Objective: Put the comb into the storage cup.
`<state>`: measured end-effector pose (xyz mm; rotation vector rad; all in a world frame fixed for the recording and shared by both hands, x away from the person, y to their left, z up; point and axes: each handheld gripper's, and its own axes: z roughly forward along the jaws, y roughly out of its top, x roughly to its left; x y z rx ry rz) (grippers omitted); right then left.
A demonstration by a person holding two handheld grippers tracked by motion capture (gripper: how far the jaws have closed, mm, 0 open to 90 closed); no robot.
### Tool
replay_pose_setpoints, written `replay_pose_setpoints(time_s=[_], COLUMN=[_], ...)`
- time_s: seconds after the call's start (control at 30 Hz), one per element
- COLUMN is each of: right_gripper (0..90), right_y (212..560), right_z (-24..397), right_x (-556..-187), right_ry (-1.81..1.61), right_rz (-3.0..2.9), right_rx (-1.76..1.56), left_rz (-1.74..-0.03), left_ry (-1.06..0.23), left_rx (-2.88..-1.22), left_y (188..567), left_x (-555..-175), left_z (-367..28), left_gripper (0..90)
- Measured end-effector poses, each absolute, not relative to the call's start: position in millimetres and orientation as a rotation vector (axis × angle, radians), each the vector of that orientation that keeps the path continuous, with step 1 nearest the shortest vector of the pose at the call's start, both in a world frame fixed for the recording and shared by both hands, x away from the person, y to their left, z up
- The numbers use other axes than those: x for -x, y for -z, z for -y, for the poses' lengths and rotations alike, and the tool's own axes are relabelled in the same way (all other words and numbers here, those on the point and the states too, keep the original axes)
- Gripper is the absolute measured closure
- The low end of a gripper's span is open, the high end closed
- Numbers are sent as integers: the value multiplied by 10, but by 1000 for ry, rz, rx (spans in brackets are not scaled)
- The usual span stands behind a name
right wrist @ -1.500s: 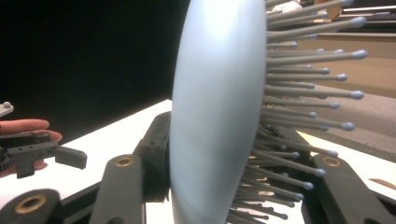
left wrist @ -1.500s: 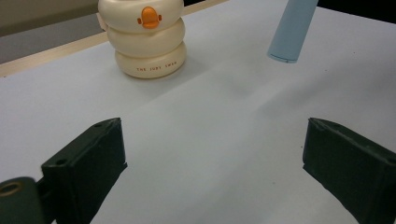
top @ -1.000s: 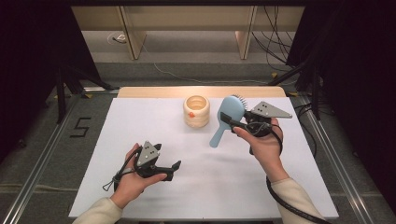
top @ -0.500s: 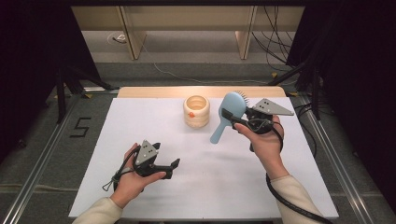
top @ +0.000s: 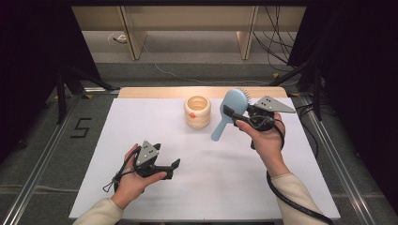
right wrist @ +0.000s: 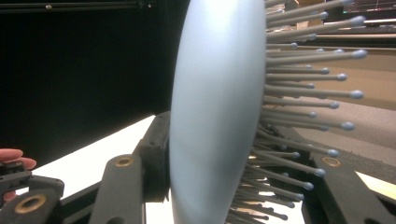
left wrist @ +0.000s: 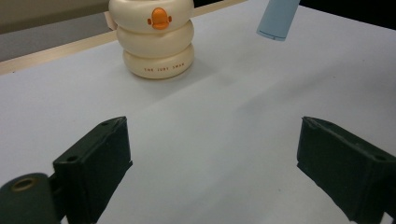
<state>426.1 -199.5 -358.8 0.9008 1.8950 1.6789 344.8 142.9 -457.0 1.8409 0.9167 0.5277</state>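
A light-blue hairbrush (top: 233,101) hangs over the table's far right, head up and handle (top: 217,133) slanting down to the left. My right gripper (top: 236,111) is shut on the brush head. In the right gripper view the brush head (right wrist: 215,107) stands edge-on between the jaws of my right gripper (right wrist: 243,186), bristles (right wrist: 303,84) pointing right. A cream ringed cup with an orange duck bill (top: 197,111) stands left of the brush. My left gripper (top: 166,160) rests low near the front left, open and holding nothing. In the left gripper view my left gripper (left wrist: 219,163) faces the cup (left wrist: 156,39) and the handle's tip (left wrist: 279,18).
The white table top (top: 211,187) has a wooden strip (top: 155,92) along its far edge. Metal rails (top: 42,159) run down both sides. Cables (top: 281,51) and dark stands lie on the floor beyond the table.
My right gripper has carried the brush slightly up and away from me. The left gripper has kept still.
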Motion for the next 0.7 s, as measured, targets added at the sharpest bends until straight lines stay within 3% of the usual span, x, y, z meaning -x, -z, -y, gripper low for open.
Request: replay_pose_setpoints(time_s=[0.7], right_gripper=[507], right_y=[3534], right_z=[2022], right_x=[-4324], right_ry=[-1678], right_rz=[-1858], right_rx=[-913], left_rz=[-923], left_ry=[-530], left_rx=[-1851], left_y=[4574], left_x=[-3446], left_z=[-1426], left_gripper=[97])
